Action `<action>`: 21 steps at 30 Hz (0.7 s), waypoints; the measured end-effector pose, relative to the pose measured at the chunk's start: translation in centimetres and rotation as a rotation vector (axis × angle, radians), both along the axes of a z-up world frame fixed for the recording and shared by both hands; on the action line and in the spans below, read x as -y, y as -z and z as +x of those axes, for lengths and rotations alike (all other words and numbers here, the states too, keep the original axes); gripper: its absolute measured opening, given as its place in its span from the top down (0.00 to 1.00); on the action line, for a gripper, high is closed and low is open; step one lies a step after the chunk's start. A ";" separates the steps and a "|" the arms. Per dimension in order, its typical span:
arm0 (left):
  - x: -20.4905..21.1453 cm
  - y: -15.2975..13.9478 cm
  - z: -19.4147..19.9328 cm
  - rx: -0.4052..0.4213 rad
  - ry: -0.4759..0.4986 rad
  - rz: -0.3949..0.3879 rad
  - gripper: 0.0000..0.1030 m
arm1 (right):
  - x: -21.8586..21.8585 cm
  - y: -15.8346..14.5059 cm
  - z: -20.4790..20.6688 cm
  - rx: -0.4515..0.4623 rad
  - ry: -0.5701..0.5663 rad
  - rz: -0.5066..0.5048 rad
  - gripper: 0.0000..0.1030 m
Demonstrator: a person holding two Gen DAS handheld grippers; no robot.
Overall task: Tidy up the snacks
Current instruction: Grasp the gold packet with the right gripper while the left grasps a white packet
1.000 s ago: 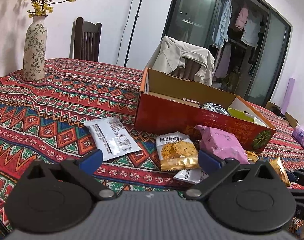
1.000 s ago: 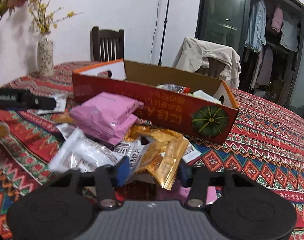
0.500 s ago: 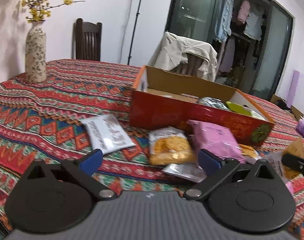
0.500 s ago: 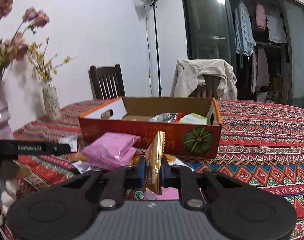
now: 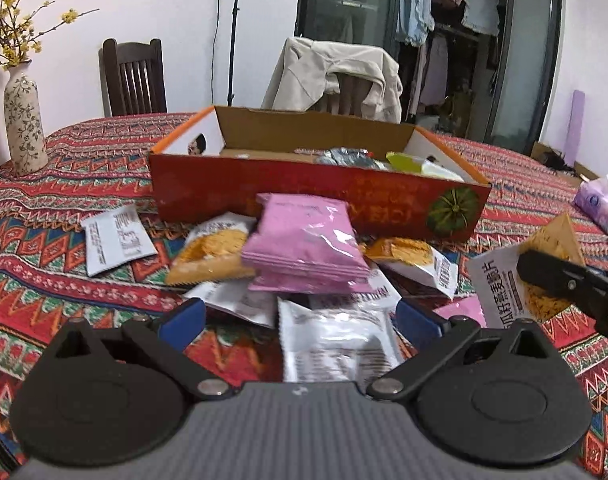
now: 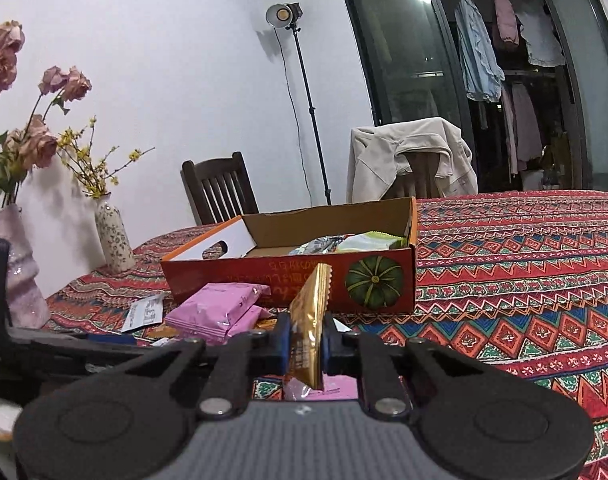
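Note:
An open red cardboard box [image 5: 304, 196] with a pumpkin picture stands mid-table and holds a few snack packs. In front of it lies a pile of packs: pink packs [image 5: 304, 248], gold cracker packs [image 5: 212, 252] and white packs [image 5: 331, 344]. My left gripper [image 5: 300, 316] is open and empty, just above the white pack at the near side of the pile. My right gripper [image 6: 305, 346] is shut on a gold cracker pack [image 6: 309, 320], held edge-on above the table in front of the box [image 6: 296, 272]. That pack also shows at the right of the left wrist view [image 5: 523, 276].
A patterned red cloth [image 5: 64, 184] covers the table. A flowered vase [image 5: 22, 120] stands at the far left, and a pink vase [image 6: 16, 272] nearer. Two chairs [image 5: 134, 76] stand behind the table, one draped with a beige jacket [image 5: 335, 76]. A purple bag [image 5: 599, 200] lies at right.
My right gripper closed on the gold pack and lifted it off the pile. My left gripper moved right, over the pile in front of the box.

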State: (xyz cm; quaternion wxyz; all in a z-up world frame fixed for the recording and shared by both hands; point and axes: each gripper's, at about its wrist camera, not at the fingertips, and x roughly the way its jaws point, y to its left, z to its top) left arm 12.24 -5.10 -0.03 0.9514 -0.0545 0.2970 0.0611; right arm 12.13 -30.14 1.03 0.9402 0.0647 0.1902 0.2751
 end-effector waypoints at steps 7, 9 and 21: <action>1.9 0.9 1.0 -0.054 -0.014 0.015 0.00 | 1.0 0.5 0.6 -0.016 0.004 0.024 0.86; 2.5 1.2 1.3 -0.071 -0.015 0.024 0.00 | 1.2 0.5 0.8 -0.017 0.008 0.029 0.86; 2.7 1.9 1.6 -0.098 -0.029 0.042 0.13 | 1.6 0.8 0.7 -0.027 0.004 0.053 0.86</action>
